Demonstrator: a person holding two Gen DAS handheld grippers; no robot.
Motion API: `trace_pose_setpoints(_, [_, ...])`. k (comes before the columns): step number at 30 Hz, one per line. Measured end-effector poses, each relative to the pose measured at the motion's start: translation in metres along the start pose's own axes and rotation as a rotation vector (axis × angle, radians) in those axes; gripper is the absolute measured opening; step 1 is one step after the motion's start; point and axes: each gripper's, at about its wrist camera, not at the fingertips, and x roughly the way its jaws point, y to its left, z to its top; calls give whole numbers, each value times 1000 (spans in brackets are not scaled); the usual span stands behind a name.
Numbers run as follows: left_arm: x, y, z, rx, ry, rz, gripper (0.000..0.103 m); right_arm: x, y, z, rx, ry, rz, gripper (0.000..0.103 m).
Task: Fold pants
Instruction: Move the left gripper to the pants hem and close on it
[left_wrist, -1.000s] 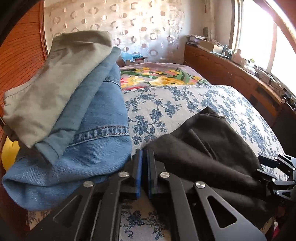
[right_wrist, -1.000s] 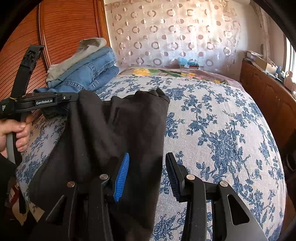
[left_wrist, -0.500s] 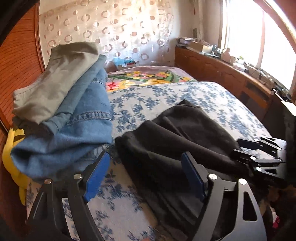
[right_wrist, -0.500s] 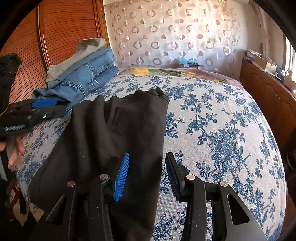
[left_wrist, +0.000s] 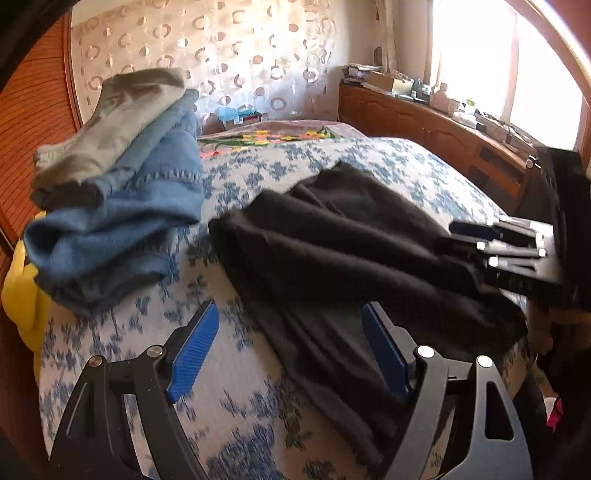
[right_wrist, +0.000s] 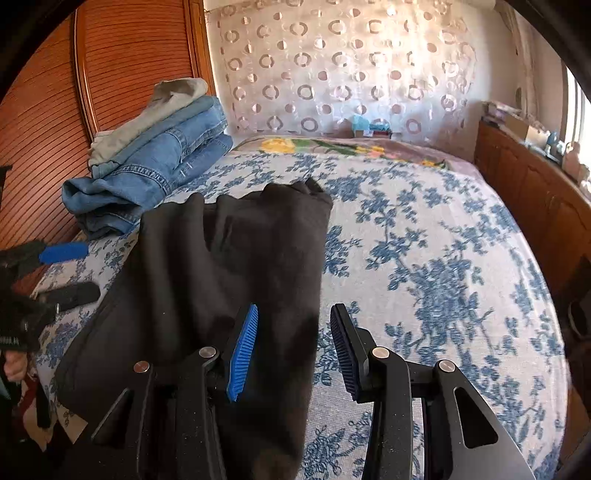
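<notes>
Dark brown pants (left_wrist: 351, 251) lie folded lengthwise on the blue-flowered bed (left_wrist: 236, 424), running from mid-bed to its near edge; they also show in the right wrist view (right_wrist: 221, 266). My left gripper (left_wrist: 291, 354) is open and empty, its right finger over the pants' left edge. It also shows at the left edge of the right wrist view (right_wrist: 66, 271). My right gripper (right_wrist: 291, 350) is open, its jaws straddling the pants' right edge near the bed's front. It also shows in the left wrist view (left_wrist: 495, 247).
A stack of folded blue jeans (right_wrist: 155, 173) topped by grey-green pants (right_wrist: 162, 107) sits at the bed's left by the wooden headboard (right_wrist: 48, 110). A yellow item (left_wrist: 22, 295) lies under the stack. A floral blanket (right_wrist: 351, 147) lies far back; a wooden cabinet (right_wrist: 535, 192) lines the right.
My left gripper was shut on the pants' edge, then opened, let go and drew back toward the near left. The right gripper stayed open and still.
</notes>
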Motion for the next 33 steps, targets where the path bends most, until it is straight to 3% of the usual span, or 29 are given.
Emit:
trace_pose_setpoints(9, [-9,-6,-37,-10,39,-27,81,-36,15,-22,-48,6,48,66])
trace_pose_setpoints(15, [-20,-14,-49,-33,38,-73,74,-56,24,-36,-86,20,28,67])
trace_pose_setpoints(23, [-31,-29,-48,-27,17,-129,48,-63,26,-45,-79,42,29,67])
trace_pose_setpoints(28, [-28,-40,-48,-2,28,-153,39,-63,24,-46,-61,39,31,67])
trace_pose_setpoints(33, [-18,-42,-53,-7,70,-144,38,-59,23,-49,-46,49,36,67])
